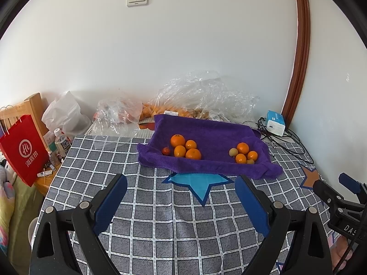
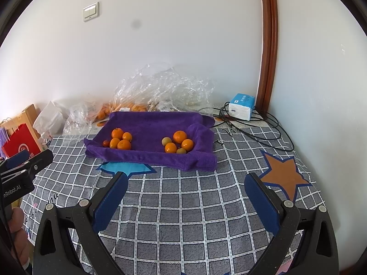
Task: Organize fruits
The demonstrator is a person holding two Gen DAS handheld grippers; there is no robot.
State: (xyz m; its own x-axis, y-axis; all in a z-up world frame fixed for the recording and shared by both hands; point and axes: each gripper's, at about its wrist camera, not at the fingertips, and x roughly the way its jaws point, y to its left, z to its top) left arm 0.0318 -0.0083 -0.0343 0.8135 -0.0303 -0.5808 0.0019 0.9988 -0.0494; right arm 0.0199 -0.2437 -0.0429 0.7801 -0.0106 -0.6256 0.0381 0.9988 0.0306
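Checked tablecloth (image 2: 183, 206) holds fruits (image 2: 146, 141) on a purple towel (image 2: 149, 126), beyond both grippers' spread fingers (image 1: 110, 206).

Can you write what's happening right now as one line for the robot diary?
left gripper: open, empty | right gripper: open, empty | fruits: two groups on purple towel | nothing grasped

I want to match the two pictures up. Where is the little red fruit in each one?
Left wrist view: the little red fruit sits left of centre, touching the left orange pile on the purple towel.
Right wrist view: the same fruit sits further left, at that pile's left end.
Shared landmark: the blue star on the tablecloth, just in front of the towel.
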